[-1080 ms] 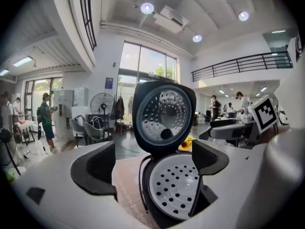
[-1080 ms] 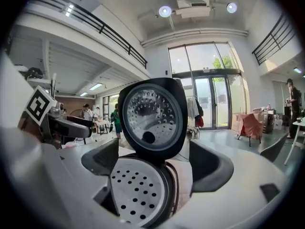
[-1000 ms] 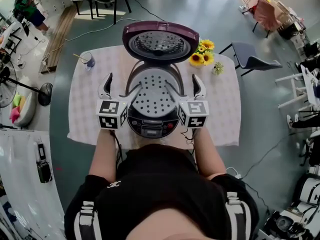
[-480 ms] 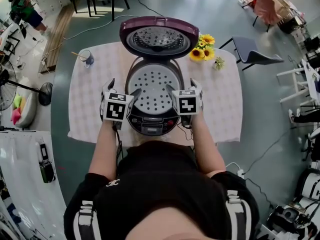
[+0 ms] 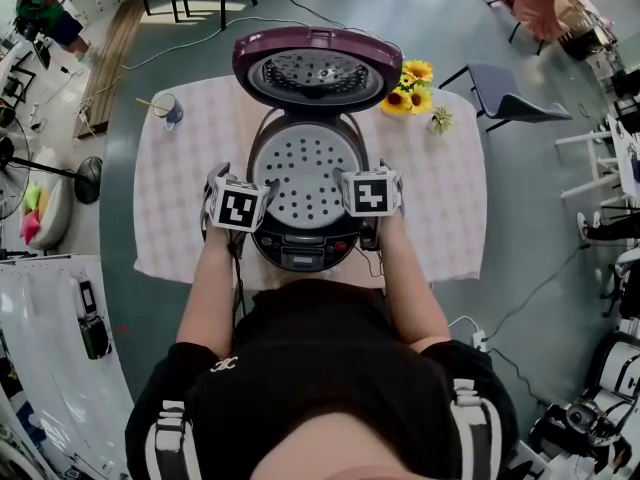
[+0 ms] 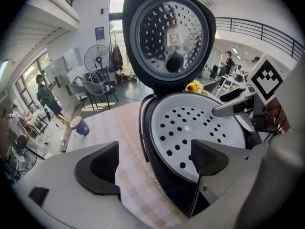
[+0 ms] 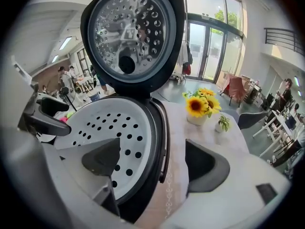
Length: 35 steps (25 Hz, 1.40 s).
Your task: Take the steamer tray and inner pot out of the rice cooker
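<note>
Forearms parallel; left tool (image 6: 155, 162) and right tool (image 7: 153, 165) flank cooker (image 5: 304, 240), each spread astride its rim. Tray (image 5: 306, 173) flat inside cooker, holes up. Lid (image 5: 315, 68) upright behind cooker.

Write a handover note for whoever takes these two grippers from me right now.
Left gripper: open, jaws straddling the rice cooker's left rim, gripping nothing.
Right gripper: open, straddling the right rim, gripping nothing.
Lid is up. Steamer tray sits in the cooker; the inner pot is hidden beneath it.
Done: nothing lifted out yet.
Left: grip the tray's edges, lift it out, then take out the inner pot.
</note>
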### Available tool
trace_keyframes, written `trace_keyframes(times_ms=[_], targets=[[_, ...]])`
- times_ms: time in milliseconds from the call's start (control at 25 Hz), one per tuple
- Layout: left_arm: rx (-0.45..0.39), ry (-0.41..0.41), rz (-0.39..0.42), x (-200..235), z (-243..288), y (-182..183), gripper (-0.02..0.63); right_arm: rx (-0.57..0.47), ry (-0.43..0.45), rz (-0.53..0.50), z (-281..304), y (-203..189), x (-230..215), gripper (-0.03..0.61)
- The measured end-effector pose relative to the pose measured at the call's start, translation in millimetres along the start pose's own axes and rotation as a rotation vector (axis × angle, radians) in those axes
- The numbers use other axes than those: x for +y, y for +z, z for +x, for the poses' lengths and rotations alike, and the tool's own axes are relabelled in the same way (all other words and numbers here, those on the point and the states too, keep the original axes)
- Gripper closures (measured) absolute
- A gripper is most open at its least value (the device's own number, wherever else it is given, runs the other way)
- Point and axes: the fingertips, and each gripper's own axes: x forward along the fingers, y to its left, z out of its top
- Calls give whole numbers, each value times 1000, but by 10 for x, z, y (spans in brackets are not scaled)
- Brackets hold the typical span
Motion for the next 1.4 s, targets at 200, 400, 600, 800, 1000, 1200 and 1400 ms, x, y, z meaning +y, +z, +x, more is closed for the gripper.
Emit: trace_keyframes(times_ms=[200,400,600,800,1000,1200,1400], targets=[[64,-9,-18,27,125,-37,147,-12,-63,-76,49,147,-91,171],[118,5,-33,62,220,-69,180,38,-89,-62,116,92,-170,314],[138,-30,-93,38,289,-85,360,55,-65,-44,146,84,-78,359],[127,-14,-91,47,300,-68,388,42,-67,-19,133,105,-80,379],[118,11,-81,40,190,-62,393,5,-51,-6,19,159,-68,409],[84,46,-75,102,24,28,397,-23,-36,-1,-98,184,-26,434],[-9,23,-86,32,-144,212,399,-50,-32,19,-281,178,3,471]])
